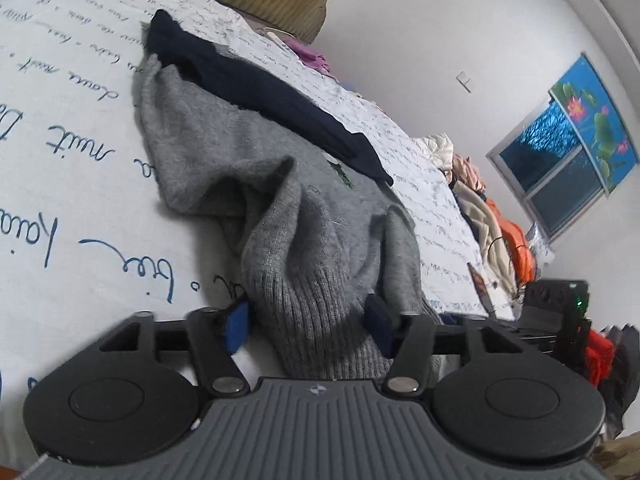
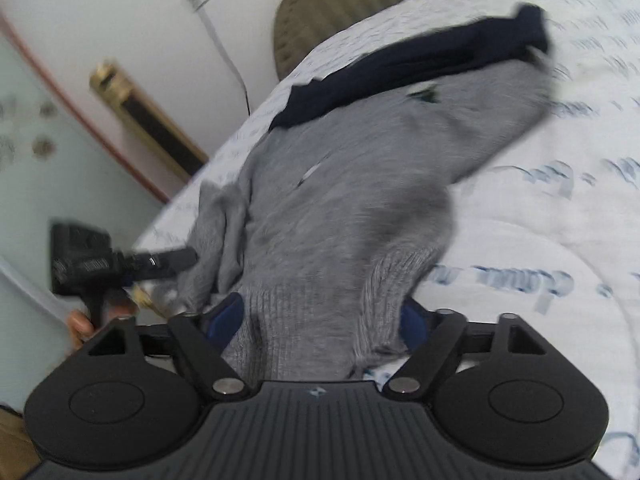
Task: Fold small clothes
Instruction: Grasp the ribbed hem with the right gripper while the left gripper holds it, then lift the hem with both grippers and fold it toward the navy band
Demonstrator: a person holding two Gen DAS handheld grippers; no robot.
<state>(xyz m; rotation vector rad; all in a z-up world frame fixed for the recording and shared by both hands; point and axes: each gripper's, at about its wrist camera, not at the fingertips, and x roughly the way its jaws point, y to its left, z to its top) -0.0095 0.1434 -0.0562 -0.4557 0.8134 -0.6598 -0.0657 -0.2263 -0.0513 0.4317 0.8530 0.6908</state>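
My left hand-held gripper [image 1: 310, 320] pinches the ribbed hem of the grey knitted sweater [image 1: 256, 184]; my right hand-held gripper [image 2: 322, 322] pinches the same hem. The sweater lies on the white script-printed bedspread [image 1: 68, 128], a dark navy garment [image 1: 256, 92] along its far edge.

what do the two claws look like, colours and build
Both match: the left claw and right claw have blue pads on black linkage arms with silver pivot pins, two round black discs, and a ribbed grey body carrying a small white logo.
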